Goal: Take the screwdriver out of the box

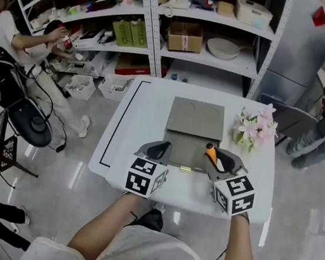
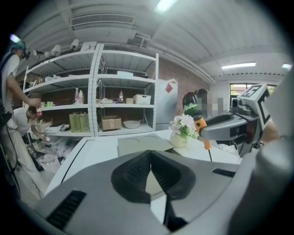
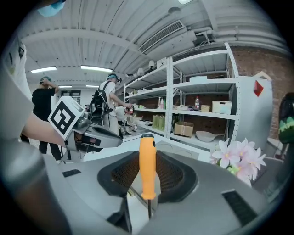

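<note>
Screwdriver (image 3: 147, 170) first: we have it clenched in our right tool (image 3: 148, 156), whose jaws grip the orange handle with the shaft pointing down, over the near right part of the grey box (image 1: 195, 120) on the white desk (image 1: 147, 112). Our left tool (image 2: 149, 153) is closed on nothing, tips together, near the right one, and pink flowers (image 1: 252, 127) stand just beside the box's right edge.

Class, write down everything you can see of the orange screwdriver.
The screwdriver has a smooth orange handle, plastic-looking, with a dark end and a thin dark metal shaft. It stands roughly upright, handle uppermost, gripped at the handle between the right gripper's jaws. Nothing else appears to touch it.
</note>
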